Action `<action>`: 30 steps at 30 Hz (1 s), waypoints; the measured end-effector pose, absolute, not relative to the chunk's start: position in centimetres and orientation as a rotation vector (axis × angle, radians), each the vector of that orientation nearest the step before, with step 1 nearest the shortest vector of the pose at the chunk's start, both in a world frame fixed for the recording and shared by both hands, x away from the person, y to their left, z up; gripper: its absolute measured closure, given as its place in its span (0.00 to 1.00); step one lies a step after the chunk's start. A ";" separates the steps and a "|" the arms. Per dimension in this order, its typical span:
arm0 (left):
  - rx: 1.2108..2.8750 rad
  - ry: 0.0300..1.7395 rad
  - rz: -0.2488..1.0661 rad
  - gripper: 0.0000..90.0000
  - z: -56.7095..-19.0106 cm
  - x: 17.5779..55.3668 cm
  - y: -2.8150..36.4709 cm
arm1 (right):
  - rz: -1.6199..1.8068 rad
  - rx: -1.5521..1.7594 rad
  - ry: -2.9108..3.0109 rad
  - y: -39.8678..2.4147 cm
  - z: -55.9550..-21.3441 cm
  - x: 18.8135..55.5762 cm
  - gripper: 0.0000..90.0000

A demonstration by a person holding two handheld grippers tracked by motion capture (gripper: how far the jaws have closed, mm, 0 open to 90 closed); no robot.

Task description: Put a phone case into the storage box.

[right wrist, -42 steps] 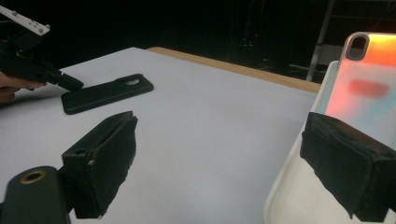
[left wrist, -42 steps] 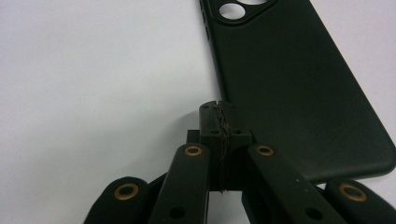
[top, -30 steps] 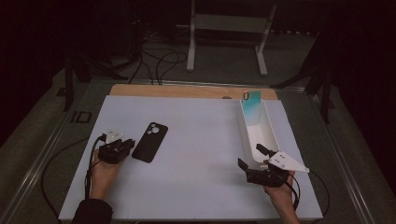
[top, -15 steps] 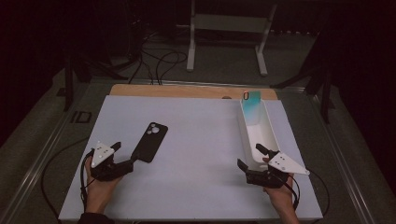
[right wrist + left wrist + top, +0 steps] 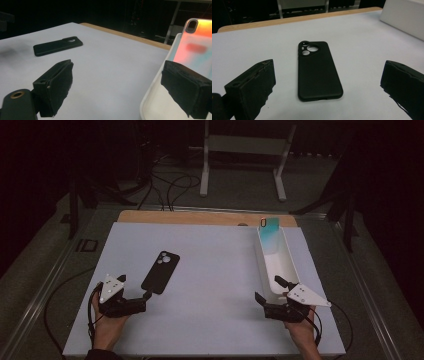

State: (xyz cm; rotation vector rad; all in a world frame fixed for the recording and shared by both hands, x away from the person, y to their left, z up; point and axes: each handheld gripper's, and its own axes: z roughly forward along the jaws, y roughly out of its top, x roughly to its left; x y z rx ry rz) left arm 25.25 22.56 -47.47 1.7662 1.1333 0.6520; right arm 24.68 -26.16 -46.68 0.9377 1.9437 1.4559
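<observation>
Left gripper (image 5: 137,301): jaws at their widest and have just been opening, with nothing pressed between them — the spread reads as a let-go, so the case lies free.
Black soft-plastic phone case (image 5: 318,70): flat on the pale grey desk (image 5: 210,270), back up, camera cut-outs at the far end; it sits just ahead of the left jaws, on their centre line and apart from both pads, so a straight push forward would bring them round it again.
Right gripper (image 5: 270,295): jaws wide, holding nothing; the right-hand one hangs over the near end of the long white plastic tray (image 5: 280,270), the other over bare desk — likely waiting there to steady the tray or take something from it.
Pastel gradient phone case (image 5: 197,42): leans upright against the tray's far end, ahead of the right-hand jaw, stored and well apart from the black one.
</observation>
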 end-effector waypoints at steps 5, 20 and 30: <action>1.840 1.146 0.651 0.00 -47.2 26.3 22.0 | 1.473 0.955 1.938 -26.4 -46.6 24.8 0.11; 2.053 1.265 0.539 0.00 -46.5 32.3 20.5 | 1.473 0.978 1.938 -26.7 -46.6 25.0 0.12; 2.192 1.382 0.392 0.00 -49.6 35.9 19.4 | 1.468 0.988 1.949 -26.8 -46.7 25.1 0.12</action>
